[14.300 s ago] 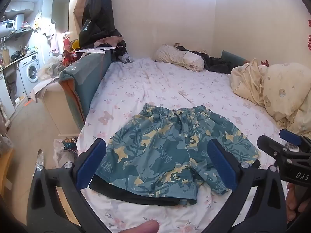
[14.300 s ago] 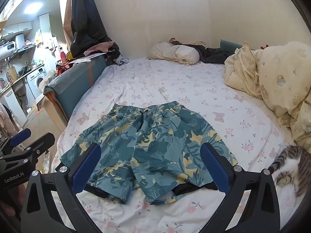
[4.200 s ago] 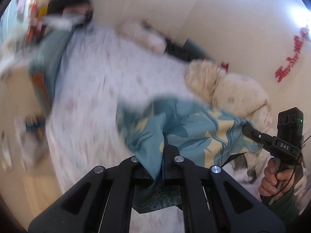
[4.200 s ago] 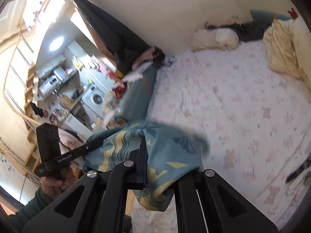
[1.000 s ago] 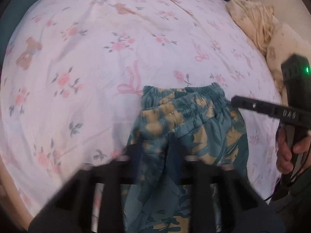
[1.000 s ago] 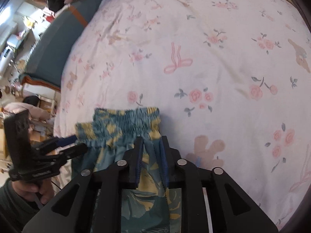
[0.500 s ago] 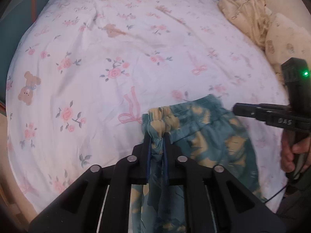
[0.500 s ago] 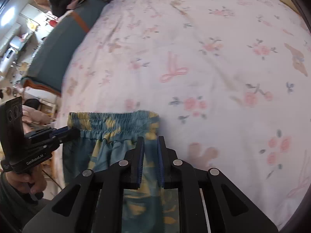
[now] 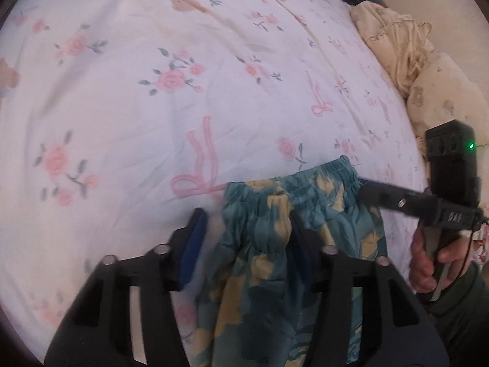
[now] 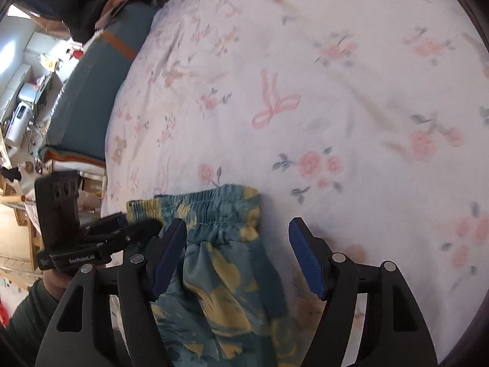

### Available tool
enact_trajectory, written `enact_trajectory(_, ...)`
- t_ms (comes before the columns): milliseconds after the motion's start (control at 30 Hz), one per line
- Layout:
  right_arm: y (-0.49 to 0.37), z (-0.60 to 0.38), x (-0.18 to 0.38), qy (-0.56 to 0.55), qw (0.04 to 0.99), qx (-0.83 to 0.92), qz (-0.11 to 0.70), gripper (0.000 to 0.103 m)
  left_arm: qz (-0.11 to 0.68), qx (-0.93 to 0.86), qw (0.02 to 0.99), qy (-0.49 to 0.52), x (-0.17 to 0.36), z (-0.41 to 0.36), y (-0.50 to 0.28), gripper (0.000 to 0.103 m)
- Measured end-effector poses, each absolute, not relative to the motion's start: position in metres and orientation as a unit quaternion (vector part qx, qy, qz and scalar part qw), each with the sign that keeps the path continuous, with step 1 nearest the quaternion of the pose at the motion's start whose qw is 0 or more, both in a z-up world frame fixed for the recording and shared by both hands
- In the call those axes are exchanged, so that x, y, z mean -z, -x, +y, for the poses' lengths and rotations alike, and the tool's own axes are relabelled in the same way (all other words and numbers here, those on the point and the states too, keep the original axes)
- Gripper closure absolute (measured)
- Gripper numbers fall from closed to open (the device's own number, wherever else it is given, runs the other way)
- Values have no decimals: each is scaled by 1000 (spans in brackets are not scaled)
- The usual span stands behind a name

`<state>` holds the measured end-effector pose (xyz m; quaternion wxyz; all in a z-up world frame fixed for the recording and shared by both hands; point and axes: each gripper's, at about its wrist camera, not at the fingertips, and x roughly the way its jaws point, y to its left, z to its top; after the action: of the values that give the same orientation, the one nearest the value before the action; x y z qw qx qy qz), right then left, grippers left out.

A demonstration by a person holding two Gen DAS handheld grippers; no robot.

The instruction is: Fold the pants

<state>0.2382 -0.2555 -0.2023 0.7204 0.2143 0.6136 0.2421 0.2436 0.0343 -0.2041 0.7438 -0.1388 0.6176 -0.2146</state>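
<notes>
the left claw (image 9: 244,244) is released, its 2 fingers spread either side of the shorts' (image 9: 284,244) waistband corner; the right claw (image 10: 237,250) is released too, straddling the other corner. the shorts lie on the floral bed sheet (image 9: 152,107), narrowed lengthwise with the elastic waistband pointing away (it looks like 1 leg is folded over the other, though the hems are out of sight). judging by this, the first fold is done and a crosswise fold is left. the left tool reads "GenRoboLAI"; the right shows "DAS", seen upside down.
</notes>
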Motion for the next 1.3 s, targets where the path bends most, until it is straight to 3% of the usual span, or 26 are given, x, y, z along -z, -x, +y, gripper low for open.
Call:
enact_trajectory(67,-232,-258,207,-258,715,-252,599,41,622,226,737,138,203,30,-243,76)
enact_trajectory(100,-231,-255,208,-251,714,-254,602,51,622,230,738,126,200,28,-242,83)
enact_trajectory(133,-231,-248,206,-210,722,-252,609,70,620,236,740,113,197,26,-242,85)
enact_trajectory(233,-235,-241,184,-157,746,-274,587,81,600,250,753,101,176,26,-244,87)
enact_trajectory(433,-241,-247,113,-126,809,-296,492,82,483,283,828,33,101,15,-240,87)
enact_trajectory(600,-225,-245,93,-72,811,-321,484,82,475,306,825,-4,91,9,-219,87)
enact_trajectory(733,-193,-236,80,-5,820,-317,477,82,450,326,826,-98,79,-6,-180,86)
enact_trajectory(1133,-67,-231,64,50,808,-309,500,82,449,339,793,-233,55,-37,-54,86)
enact_trajectory(1300,-16,-234,88,33,788,-292,542,82,509,349,744,-257,78,-53,-8,86)
